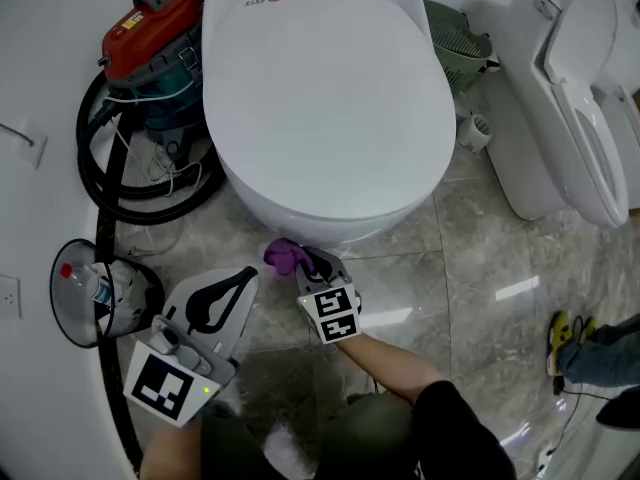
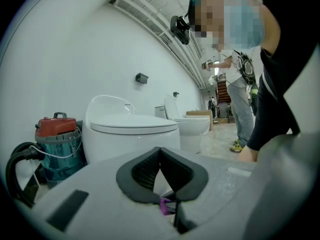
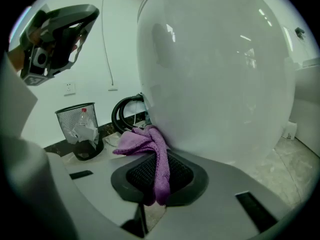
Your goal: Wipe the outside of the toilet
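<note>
Right gripper [image 1: 306, 259]: jaws pinching purple cloth [image 1: 281, 256] against toilet [image 1: 330, 98] front;
Left gripper [image 1: 247, 274]: jaws pressed together, near toilet

The right claw [image 3: 159, 176] is clamped on a purple cloth [image 3: 150, 144], whose bunched upper end presses against the white outer wall of the toilet [image 3: 220, 84], which fills the view from 12 to 4 o'clock. At 9 o'clock a wire bin [image 3: 80, 129] holding a bottle and crumpled paper stands on the floor, with a coiled black hose [image 3: 122, 116] just beside it towards the toilet. The left claw [image 3: 57, 34] hangs at 10 o'clock, above a wall socket [image 3: 69, 88].
</note>
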